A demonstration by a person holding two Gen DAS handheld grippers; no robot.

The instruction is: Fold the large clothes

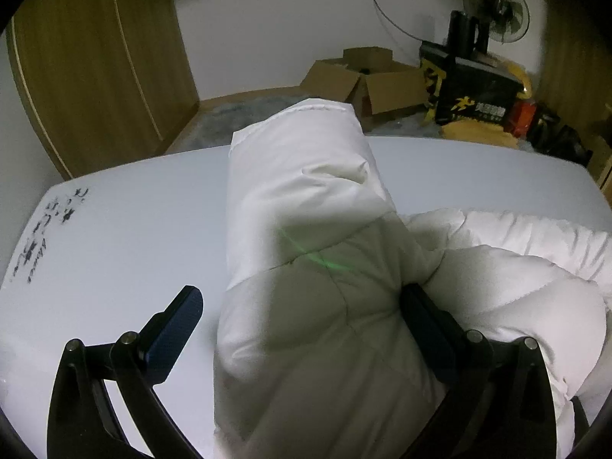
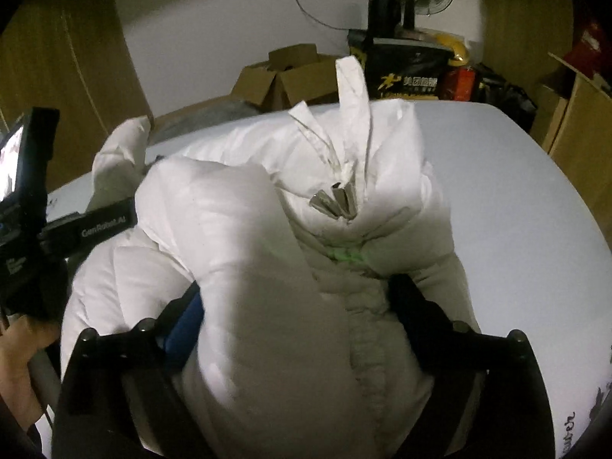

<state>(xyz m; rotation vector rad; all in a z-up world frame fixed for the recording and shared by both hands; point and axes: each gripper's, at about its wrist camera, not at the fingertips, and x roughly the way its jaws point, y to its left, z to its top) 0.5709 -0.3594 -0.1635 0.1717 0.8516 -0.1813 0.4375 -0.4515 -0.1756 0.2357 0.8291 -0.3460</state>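
Note:
A white puffy down jacket (image 1: 497,275) lies bunched on the white table (image 1: 114,237). One padded sleeve (image 1: 302,176) runs away from me to the far table edge. My left gripper (image 1: 302,290) is open around this sleeve: the right finger sinks into the fabric and the left finger (image 1: 179,317) stands clear of it. In the right wrist view the jacket's body (image 2: 237,229) bulges between the wide-spread fingers of my right gripper (image 2: 296,287), which is open. The metal zipper pulls (image 2: 334,201) sit just beyond it, by the collar. At the left edge a hand (image 2: 19,348) holds the left gripper's black housing (image 2: 34,199).
Open cardboard boxes (image 1: 367,80) stand on the floor beyond the table, beside a black and yellow box (image 1: 474,91) and a fan (image 1: 497,4). A wooden wardrobe (image 1: 95,69) fills the left. Black writing (image 1: 42,229) marks the table's left edge. More boxes (image 2: 573,122) stand at the right.

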